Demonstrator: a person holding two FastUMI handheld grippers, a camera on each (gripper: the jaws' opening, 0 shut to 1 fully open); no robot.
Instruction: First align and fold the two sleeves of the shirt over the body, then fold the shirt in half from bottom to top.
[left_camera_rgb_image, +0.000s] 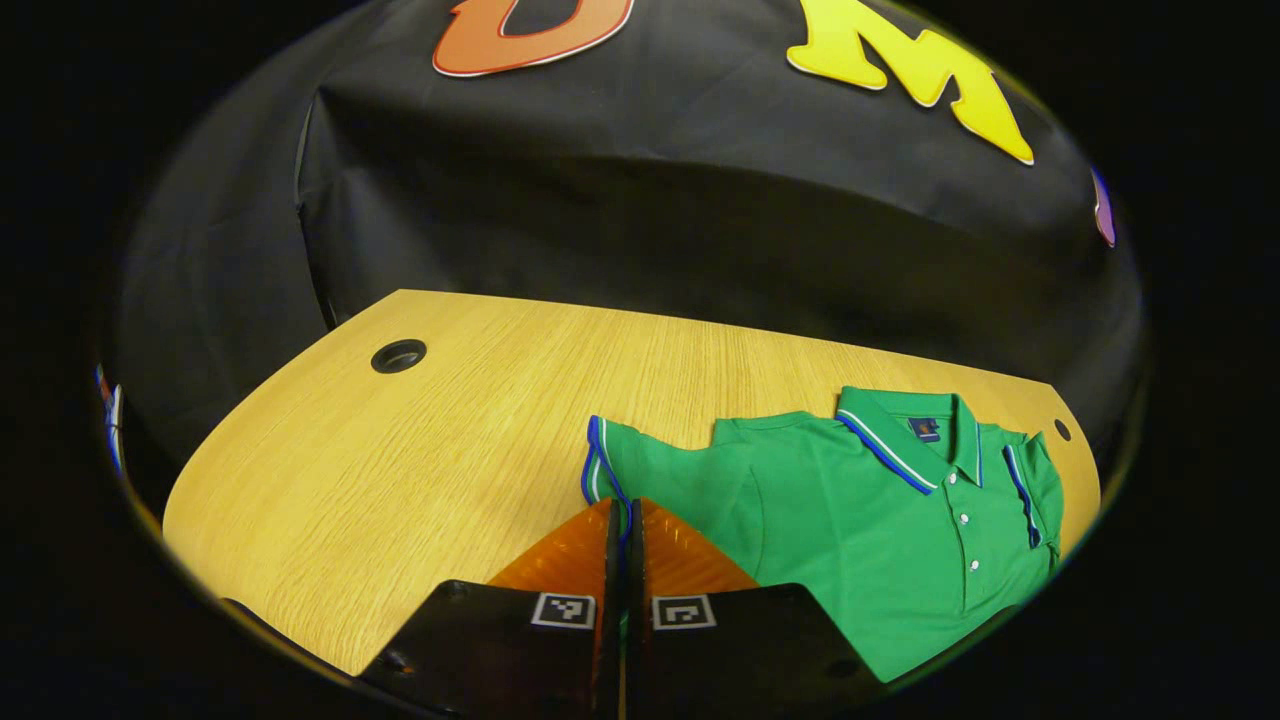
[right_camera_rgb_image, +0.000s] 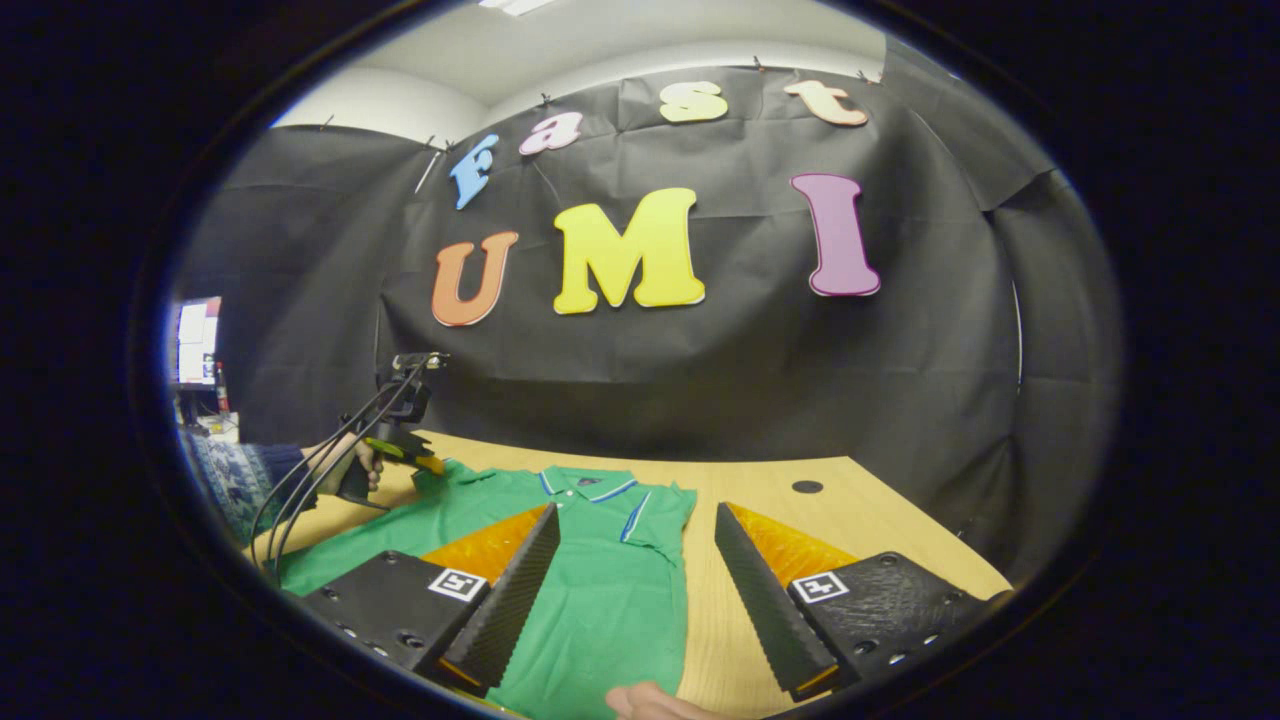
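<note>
A green polo shirt (left_camera_rgb_image: 860, 520) lies flat, front up, on the wooden table (left_camera_rgb_image: 400, 480), its collar (left_camera_rgb_image: 905, 445) toward the far edge by the black cloth wall. In the left gripper view the shirt covers the table's right part, near the right edge, with the collar close to a small round hole (left_camera_rgb_image: 1062, 430) at the far right corner; a larger round hole (left_camera_rgb_image: 398, 356) sits well apart near the far left corner. The left gripper (left_camera_rgb_image: 622, 530) has its two fingers pressed together on the blue-trimmed cuff of one short sleeve (left_camera_rgb_image: 610, 470), with the cuff edge pinched between the tips. That sleeve stretches out sideways from the body; the other sleeve (left_camera_rgb_image: 1035, 480) already lies folded over the chest beside the button placket.

In the right gripper view the right gripper (right_camera_rgb_image: 635, 565) hangs above the shirt's right side and the bare table beside it, its fingers spread wide and holding nothing. Farther off near the table's left edge, a hand (right_camera_rgb_image: 350, 465) in a patterned sleeve holds the other gripper at the outstretched sleeve. A fingertip (right_camera_rgb_image: 650, 702) shows at the near edge beside the shirt's hem
</note>
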